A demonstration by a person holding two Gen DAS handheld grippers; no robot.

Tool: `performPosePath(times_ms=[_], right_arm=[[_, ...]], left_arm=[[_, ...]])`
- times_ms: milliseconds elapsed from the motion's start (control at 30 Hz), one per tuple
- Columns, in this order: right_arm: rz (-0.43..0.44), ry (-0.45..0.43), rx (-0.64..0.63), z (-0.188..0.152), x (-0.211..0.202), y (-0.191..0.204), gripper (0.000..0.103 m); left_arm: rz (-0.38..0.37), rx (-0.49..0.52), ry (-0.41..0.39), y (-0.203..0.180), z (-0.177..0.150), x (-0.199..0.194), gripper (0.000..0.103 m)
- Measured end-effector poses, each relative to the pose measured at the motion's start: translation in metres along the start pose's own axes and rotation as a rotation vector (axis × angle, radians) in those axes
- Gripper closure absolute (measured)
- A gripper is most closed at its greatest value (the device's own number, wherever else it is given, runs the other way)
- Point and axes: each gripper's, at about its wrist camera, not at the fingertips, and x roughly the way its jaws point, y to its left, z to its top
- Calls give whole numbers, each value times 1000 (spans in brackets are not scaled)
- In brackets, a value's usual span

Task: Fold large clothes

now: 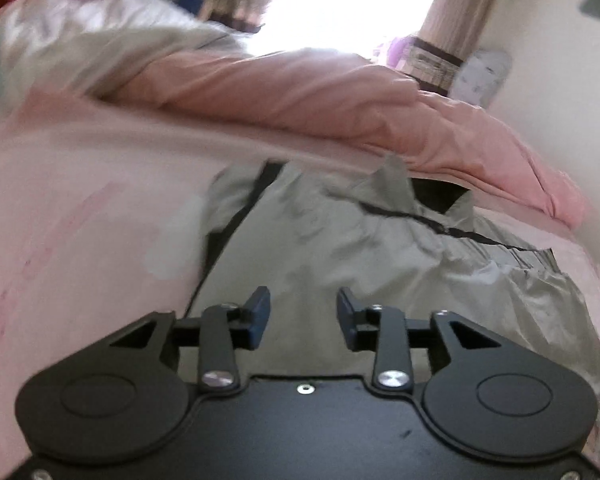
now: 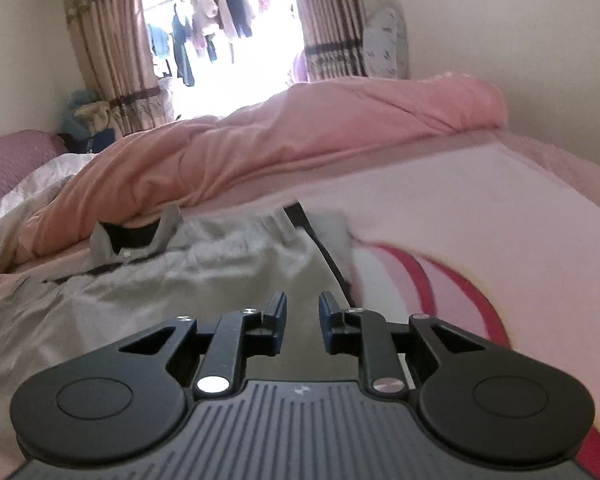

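Crumpled grey fabric garment w/ black trim (image 1: 340, 240) lies spread on the pink-sheeted bed (image 1: 80, 240), just in front of a bunched pink quilt (image 2: 300, 140). Left gripper (image 1: 303, 316) & right gripper (image 2: 303, 326) hover over it; both sets of fingers (image 1: 260, 312) released, gap empty, nothing grasped.

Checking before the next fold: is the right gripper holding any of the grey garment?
No, the right gripper is open above the grey garment, nothing between its fingers.

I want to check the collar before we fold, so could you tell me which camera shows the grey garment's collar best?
The right wrist view: the collar stands up sharply against the pink quilt, black lining and a button visible. The left wrist view shows the same collar blurred, beyond the crumpled grey garment.
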Motion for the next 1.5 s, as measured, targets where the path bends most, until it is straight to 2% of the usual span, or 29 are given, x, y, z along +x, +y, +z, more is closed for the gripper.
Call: performPosePath(times_ms=[100, 200, 333, 500, 600, 700, 767, 833, 1033, 1167, 1300, 1400, 1500], right_arm=[[-35, 46, -3, 5, 31, 3, 79], [-87, 89, -7, -3, 50, 0, 79], [-114, 70, -44, -16, 57, 2, 79], [-143, 50, -104, -20, 56, 9, 79], [-148, 54, -96, -18, 53, 9, 79], [-145, 61, -70, -13, 45, 8, 79], [-135, 51, -62, -11, 32, 10, 79], [-129, 32, -73, -12, 13, 14, 79], [-116, 19, -70, -24, -29, 9, 76], [-133, 44, -81, -38, -38, 0, 76], [-160, 93, -44, -51, -29, -14, 76], [-154, 95, -25, -58, -25, -22, 77], [-147, 90, -10, -62, -23, -24, 78]], left_arm=[[72, 88, 38, -13, 7, 34, 66], [78, 79, 103, -10, 6, 59, 65], [60, 61, 83, -2, 2, 68, 61], [41, 55, 72, 2, 2, 70, 60], [53, 59, 81, -1, 3, 69, 60], [64, 52, 90, -5, 5, 48, 53], [60, 76, 67, -11, 4, 30, 51], [60, 114, 44, -19, -3, 8, 43], [44, 170, 21, -24, -43, -42, 42], [63, 192, 44, -18, -65, -44, 42], [95, 156, 100, -4, -78, -27, 42], [85, 128, 79, 5, -80, -26, 41], [60, 57, 48, 18, -84, -29, 42]])
